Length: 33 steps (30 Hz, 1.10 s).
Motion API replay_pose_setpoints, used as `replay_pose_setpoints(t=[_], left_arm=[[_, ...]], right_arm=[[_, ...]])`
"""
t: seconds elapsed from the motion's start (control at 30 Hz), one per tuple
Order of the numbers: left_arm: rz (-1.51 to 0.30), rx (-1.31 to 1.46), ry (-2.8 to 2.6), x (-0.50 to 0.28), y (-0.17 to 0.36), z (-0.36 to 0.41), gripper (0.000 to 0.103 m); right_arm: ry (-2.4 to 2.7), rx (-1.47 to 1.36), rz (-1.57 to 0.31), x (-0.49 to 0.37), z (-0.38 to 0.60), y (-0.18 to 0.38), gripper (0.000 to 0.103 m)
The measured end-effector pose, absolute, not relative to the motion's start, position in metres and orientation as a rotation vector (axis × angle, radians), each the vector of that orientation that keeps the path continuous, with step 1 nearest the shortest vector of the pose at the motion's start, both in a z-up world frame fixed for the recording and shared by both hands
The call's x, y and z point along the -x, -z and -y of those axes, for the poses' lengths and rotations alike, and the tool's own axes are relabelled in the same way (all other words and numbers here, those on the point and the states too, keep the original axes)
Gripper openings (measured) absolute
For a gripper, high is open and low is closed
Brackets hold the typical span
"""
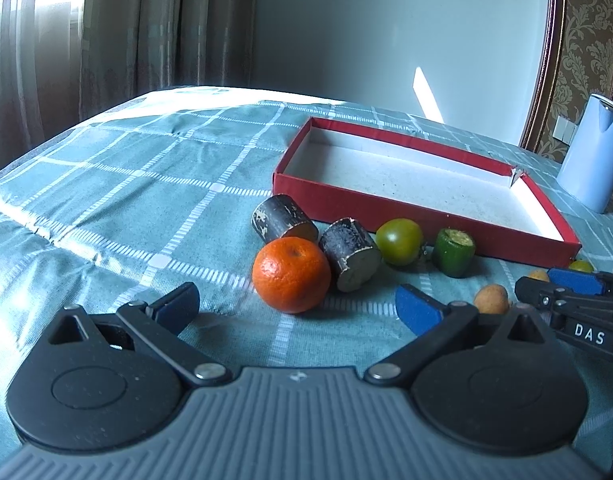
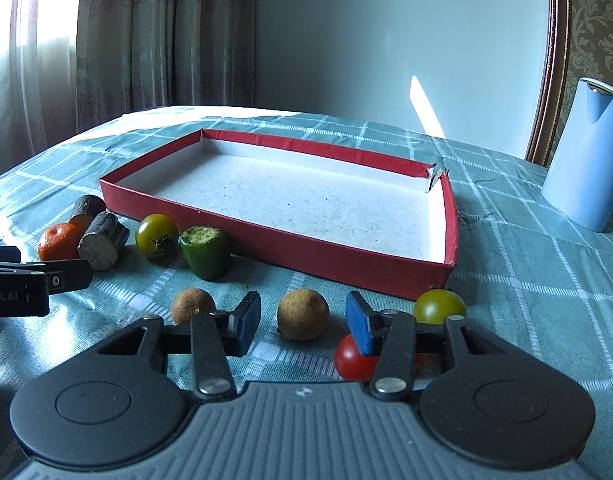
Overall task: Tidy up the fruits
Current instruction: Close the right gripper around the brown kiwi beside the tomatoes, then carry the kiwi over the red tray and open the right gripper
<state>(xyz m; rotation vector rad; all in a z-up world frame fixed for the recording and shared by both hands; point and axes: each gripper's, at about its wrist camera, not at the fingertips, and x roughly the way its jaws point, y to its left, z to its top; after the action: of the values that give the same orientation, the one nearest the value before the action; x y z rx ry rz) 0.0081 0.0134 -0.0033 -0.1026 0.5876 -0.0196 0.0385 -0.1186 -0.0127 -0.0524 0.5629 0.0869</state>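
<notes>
home: curtains [image 2: 146, 40], patterned wallpaper [image 2: 598, 20]

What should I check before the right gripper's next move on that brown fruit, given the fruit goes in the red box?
1. Brown fruit lined up in the right gripper: ok, it lies between the two pads.
2. Pads pressing on it: not ok, a gap shows on each side.
3. Red tomato clear of the gripper: cannot tell, it sits partly hidden under one finger.
4. Red box free to receive fruit: ok, nothing inside.
5. Left gripper out of the way: ok, open, empty, facing the orange.
</notes>
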Motion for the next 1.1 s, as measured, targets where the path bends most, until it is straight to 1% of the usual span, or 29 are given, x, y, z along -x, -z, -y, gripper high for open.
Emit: replay_pose_setpoints(t=[0.07,0.1,0.33,0.47,0.67,0.77,0.9,1.0,1.1], left_arm=[[-0.598,0.093,0.015,-0.01,0.004,-0.012,0.103],[-0.601,0.089,0.014,-0.01,0.004,-0.012,0.103],[-0.605,0.088,0.015,-0.011,0.004,-0.013,0.103],[-0.609,0.081,0.013,-0.011,0.004,-0.013,0.103],[-0.613,0.068,0.009,-0.011,0.004,-0.011,0.103],[-0.616,0.054,0.001,-0.011,0.004,-0.008,0.103],[-0.62,0.046,-0.002,-0.012,0.004,-0.008,0.103],[-0.621,0.039,-0.002,-0.012,0.005,-0.006,0.103],[-0.625,0.033,0.002,-0.014,0.005,-0.006,0.103]], right_arm=[[-0.084,0.061,-0.568,-0.041,0.118,0.013,0.032],[-0.086,0.063,-0.573,-0.041,0.118,0.013,0.027],[-0.108,0.032,-0.538,-0.036,0.122,0.008,0.027],[-0.127,-0.001,-0.477,-0.033,0.131,-0.009,0.027],[-0.08,-0.045,-0.425,-0.068,0.163,-0.039,0.027],[-0.059,-0.051,-0.456,-0.094,0.176,-0.035,0.027],[-0.031,-0.086,-0.523,-0.123,0.192,-0.013,0.027],[-0.022,-0.11,-0.56,-0.13,0.197,0.004,0.027],[-0.029,-0.105,-0.559,-0.129,0.197,0.005,0.027]])
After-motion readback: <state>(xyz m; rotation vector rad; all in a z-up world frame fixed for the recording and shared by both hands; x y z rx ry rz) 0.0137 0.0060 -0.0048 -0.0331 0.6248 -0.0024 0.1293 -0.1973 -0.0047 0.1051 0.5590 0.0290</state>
